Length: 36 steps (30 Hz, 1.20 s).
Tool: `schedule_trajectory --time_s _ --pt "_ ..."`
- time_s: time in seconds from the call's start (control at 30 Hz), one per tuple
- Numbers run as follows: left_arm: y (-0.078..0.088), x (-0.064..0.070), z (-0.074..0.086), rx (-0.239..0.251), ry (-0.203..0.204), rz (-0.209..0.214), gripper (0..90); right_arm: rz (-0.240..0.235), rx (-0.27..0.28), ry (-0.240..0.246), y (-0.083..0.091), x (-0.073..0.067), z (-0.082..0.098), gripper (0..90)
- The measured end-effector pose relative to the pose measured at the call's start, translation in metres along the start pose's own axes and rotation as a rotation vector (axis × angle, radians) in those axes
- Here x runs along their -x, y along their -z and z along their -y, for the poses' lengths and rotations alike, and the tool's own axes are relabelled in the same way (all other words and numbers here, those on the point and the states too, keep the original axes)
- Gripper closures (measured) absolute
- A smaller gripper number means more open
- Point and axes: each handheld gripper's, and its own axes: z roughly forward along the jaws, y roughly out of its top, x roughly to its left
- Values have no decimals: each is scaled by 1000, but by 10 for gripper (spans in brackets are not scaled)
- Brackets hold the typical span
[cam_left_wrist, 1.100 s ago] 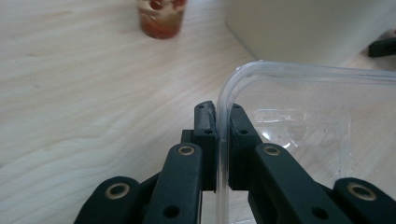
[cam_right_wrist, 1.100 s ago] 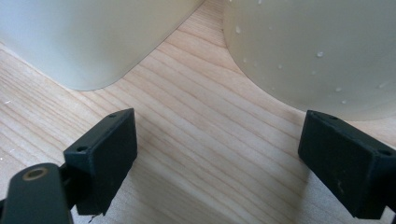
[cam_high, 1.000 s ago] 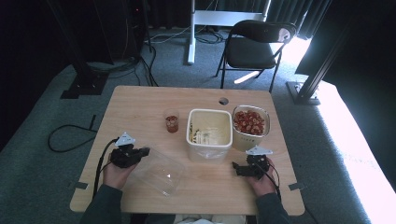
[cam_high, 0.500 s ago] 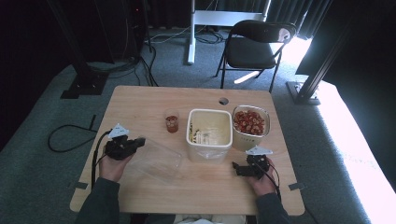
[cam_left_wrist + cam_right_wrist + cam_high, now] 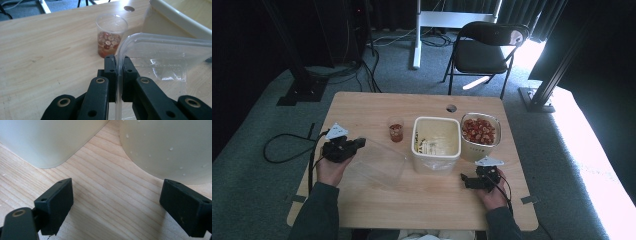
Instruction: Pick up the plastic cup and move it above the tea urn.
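Note:
A clear plastic lid (image 5: 379,162) lies tilted at the left of the table, its rim (image 5: 120,57) pinched between the jaws of my left gripper (image 5: 118,60), which is shut on it. In the high view my left gripper (image 5: 354,145) sits at the lid's left edge. Beyond it stands a small clear cup (image 5: 111,35) with red pieces inside (image 5: 396,129). My right gripper (image 5: 117,195) rests open on the wood in front of the cream tub (image 5: 50,140) and the round container (image 5: 170,147); in the high view my right gripper (image 5: 466,181) has nothing between its fingers.
The cream square tub (image 5: 436,142) stands mid-table with scraps inside. To its right is a container of red pieces (image 5: 478,132). A cable hole (image 5: 451,108) sits near the far edge. A black chair (image 5: 484,47) stands beyond the table (image 5: 362,107).
My left gripper has moved left and slightly away, dragging the clear lid with it. The right gripper has stayed put.

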Motion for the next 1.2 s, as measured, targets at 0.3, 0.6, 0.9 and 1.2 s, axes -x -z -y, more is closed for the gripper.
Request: schedule_trajectory --time_s 0.3,0.6,0.9,1.2 --pt "1 -1 -16 21 -33 -8 869 0 0 -1 0 0 0 112" --pt "3 -3 -32 37 -55 -17 870 1 2 2 0 0 0 112" --pt "7 -4 -47 60 -72 -23 870 0 0 1 0 0 0 112" --pt "8 -4 -63 74 -87 -28 870 1 1 1 0 0 0 112"
